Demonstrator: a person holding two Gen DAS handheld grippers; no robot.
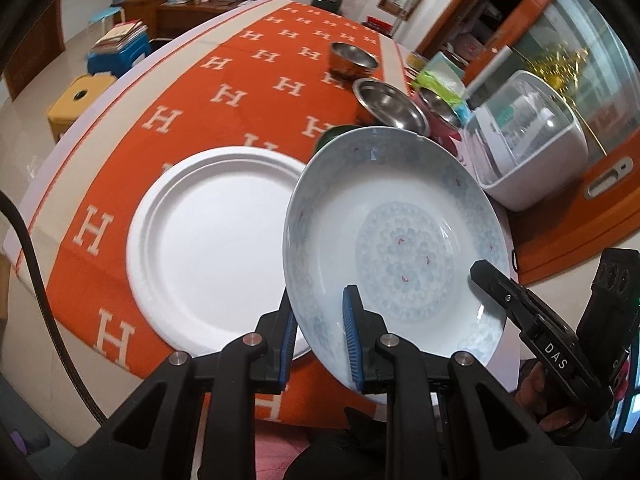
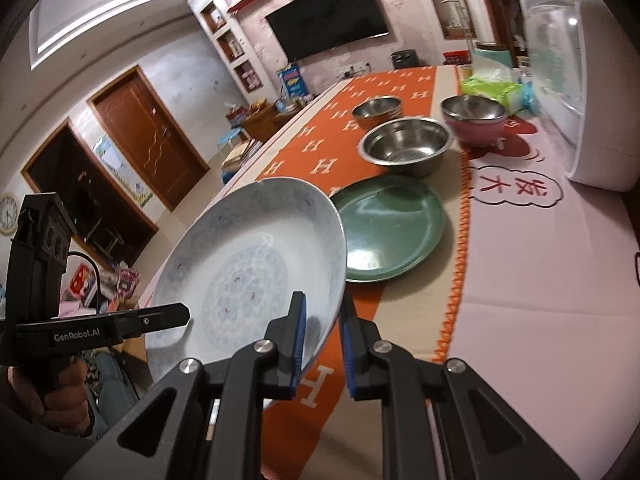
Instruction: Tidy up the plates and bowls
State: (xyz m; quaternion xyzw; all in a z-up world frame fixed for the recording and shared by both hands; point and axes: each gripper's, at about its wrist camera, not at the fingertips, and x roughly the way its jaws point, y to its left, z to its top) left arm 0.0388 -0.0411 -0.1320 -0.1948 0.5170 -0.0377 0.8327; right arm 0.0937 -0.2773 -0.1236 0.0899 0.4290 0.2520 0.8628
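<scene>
Long tabletop (image 2: 540,280) under orange H-print runner (image 1: 240,76) and white cloth. Ahead of the hand-held gripper: pale wall with black TV (image 2: 328,16), built-in shelves (image 2: 236,46) to its left. Further left, brown door (image 2: 148,140) and dark doorway (image 2: 88,188). Pale tiled floor (image 1: 28,120) with blue stool (image 1: 106,14), yellow stool (image 1: 78,98), low wooden desk (image 1: 180,12). White recessed ceiling (image 2: 108,4).

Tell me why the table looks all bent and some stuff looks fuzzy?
Left wrist view: the fisheye lens bows the table edge into a curve, and the steel bowls are smeared by motion blur, while the blue plate is sharp. Right wrist view: walls and the door lean and curve, the corners go dark, and light glints off the green plate.
</scene>
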